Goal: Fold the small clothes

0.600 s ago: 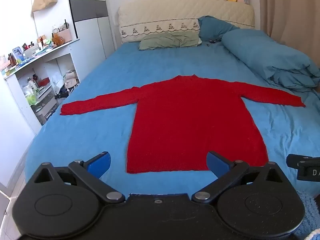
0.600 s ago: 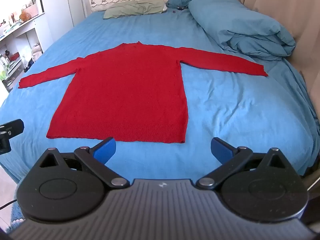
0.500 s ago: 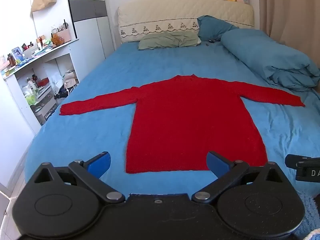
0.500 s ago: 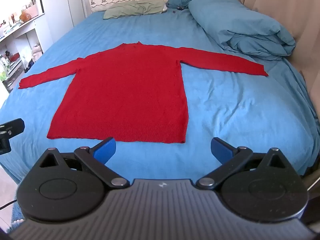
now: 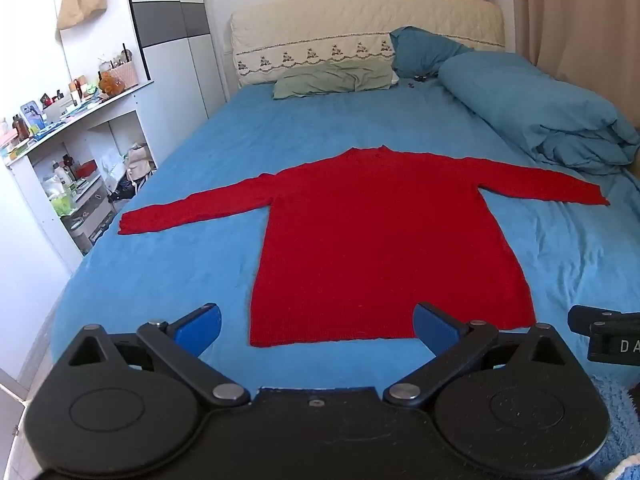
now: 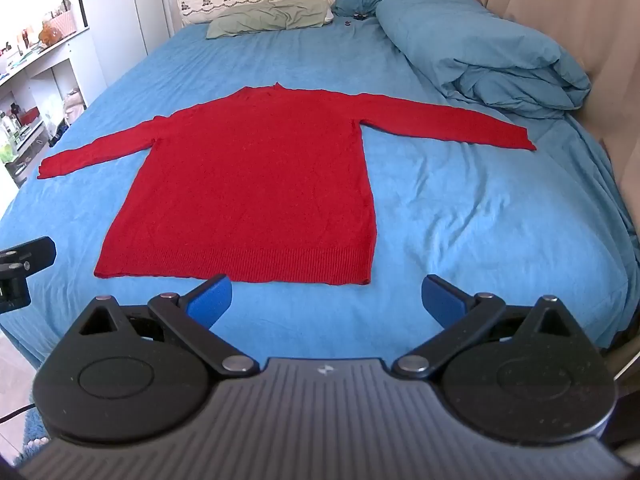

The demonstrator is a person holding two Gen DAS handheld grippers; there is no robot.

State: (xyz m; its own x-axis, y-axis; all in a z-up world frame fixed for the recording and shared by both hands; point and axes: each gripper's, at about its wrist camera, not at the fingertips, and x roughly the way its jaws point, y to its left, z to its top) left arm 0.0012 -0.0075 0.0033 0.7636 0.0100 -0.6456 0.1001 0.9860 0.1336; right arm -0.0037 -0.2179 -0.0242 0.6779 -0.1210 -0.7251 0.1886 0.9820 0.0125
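Blue bed (image 5: 208, 264), red sweater (image 5: 384, 240) flat, duvet (image 5: 532, 120), pillow (image 5: 336, 78)

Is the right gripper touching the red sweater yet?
Apart. The right wrist view shows the open right gripper short of the sweater hem, blue sheet between.

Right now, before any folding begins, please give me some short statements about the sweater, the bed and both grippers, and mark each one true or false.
1. The red sweater lies flat with both sleeves spread out. True.
2. The left gripper is shut on the hem. False: it is open and holds nothing.
3. The right gripper is open. True.
4. The sweater lies on a white sheet. False: the bed sheet is blue.
5. A green pillow lies near the headboard. True.
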